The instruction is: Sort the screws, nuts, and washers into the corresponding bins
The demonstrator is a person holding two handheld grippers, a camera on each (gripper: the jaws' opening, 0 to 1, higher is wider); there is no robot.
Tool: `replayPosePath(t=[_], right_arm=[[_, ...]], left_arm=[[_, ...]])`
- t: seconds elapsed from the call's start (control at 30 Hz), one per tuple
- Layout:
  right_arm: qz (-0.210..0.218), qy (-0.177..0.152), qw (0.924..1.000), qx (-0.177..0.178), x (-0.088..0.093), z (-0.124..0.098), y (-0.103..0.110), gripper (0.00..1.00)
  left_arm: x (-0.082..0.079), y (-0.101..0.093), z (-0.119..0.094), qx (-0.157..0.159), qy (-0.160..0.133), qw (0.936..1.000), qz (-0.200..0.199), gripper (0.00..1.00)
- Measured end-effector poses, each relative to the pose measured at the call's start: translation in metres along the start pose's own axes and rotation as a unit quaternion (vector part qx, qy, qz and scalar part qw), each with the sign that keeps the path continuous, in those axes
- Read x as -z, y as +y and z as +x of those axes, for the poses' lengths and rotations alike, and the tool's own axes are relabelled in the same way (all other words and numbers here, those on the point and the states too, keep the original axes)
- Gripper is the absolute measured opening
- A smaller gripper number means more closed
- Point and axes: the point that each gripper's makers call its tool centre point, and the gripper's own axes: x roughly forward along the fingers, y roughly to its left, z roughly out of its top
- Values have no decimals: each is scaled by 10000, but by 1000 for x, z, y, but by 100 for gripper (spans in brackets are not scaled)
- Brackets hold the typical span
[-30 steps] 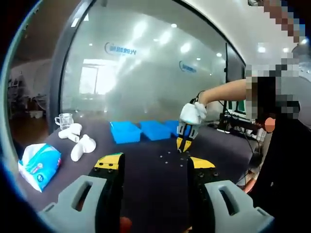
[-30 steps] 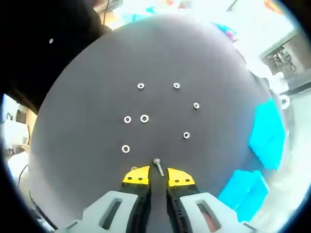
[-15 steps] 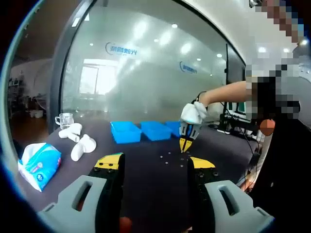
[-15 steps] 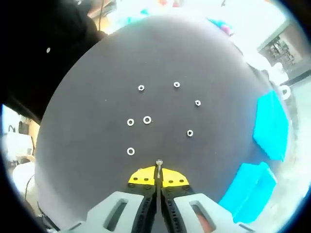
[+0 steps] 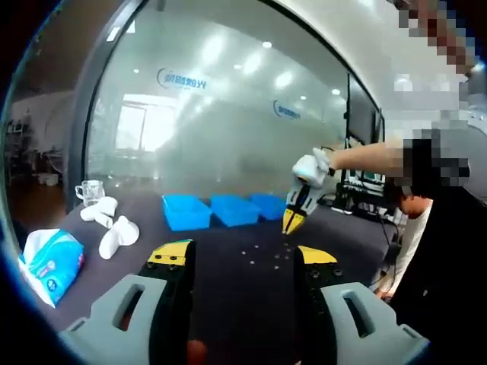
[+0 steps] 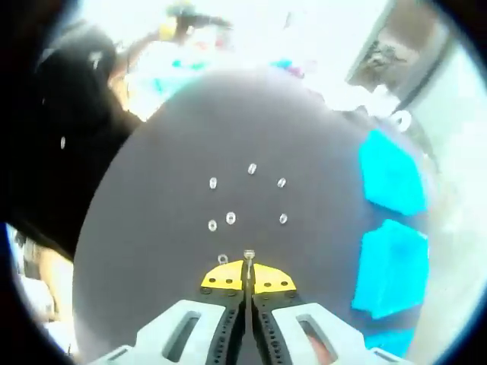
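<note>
In the right gripper view my right gripper [image 6: 248, 267] is shut on a small screw [image 6: 248, 255], whose head sticks out past the yellow tips, lifted above the dark table [image 6: 152, 251]. Several nuts and washers [image 6: 230, 218] lie scattered below it. Blue bins [image 6: 389, 173] sit at the right. In the left gripper view my left gripper [image 5: 240, 255] stands open with nothing between its jaws, over the near table. Beyond it the right gripper [image 5: 292, 220] hangs above the small parts [image 5: 261, 252], in front of the blue bins [image 5: 186, 211].
A tissue pack [image 5: 47, 260], white rolled cloths [image 5: 114, 234] and a glass cup [image 5: 90, 190] lie at the table's left. A person [image 5: 445, 251] stands at the right edge. A glass wall runs behind the table.
My right gripper closed on the screw and has risen with it away from the table; the parts below look smaller. The left gripper's view shifted slightly.
</note>
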Motion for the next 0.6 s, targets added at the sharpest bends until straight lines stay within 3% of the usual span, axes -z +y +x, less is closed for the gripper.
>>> replayPosePath(t=[0.17, 0.3, 0.43, 0.53, 0.6], right_arm=[[536, -544, 9947, 695, -4, -28, 5, 0], [1063, -1001, 9809, 1285, 4, -48, 16, 0], [1639, -1514, 9563, 1890, 25, -66, 32, 0], [1799, -1649, 9430, 2262, 36, -73, 47, 0], [2034, -1832, 9267, 2575, 41, -81, 56, 0]], left_arm=[[-5, -2, 4, 122, -60, 9999, 33, 52], [-9, -4, 7, 209, -104, 9997, 78, 52], [-9, -6, 10, 286, -143, 9995, 61, 52], [-7, -8, 12, 333, -115, 9994, 67, 52], [-7, -10, 13, 348, -109, 9993, 74, 52]])
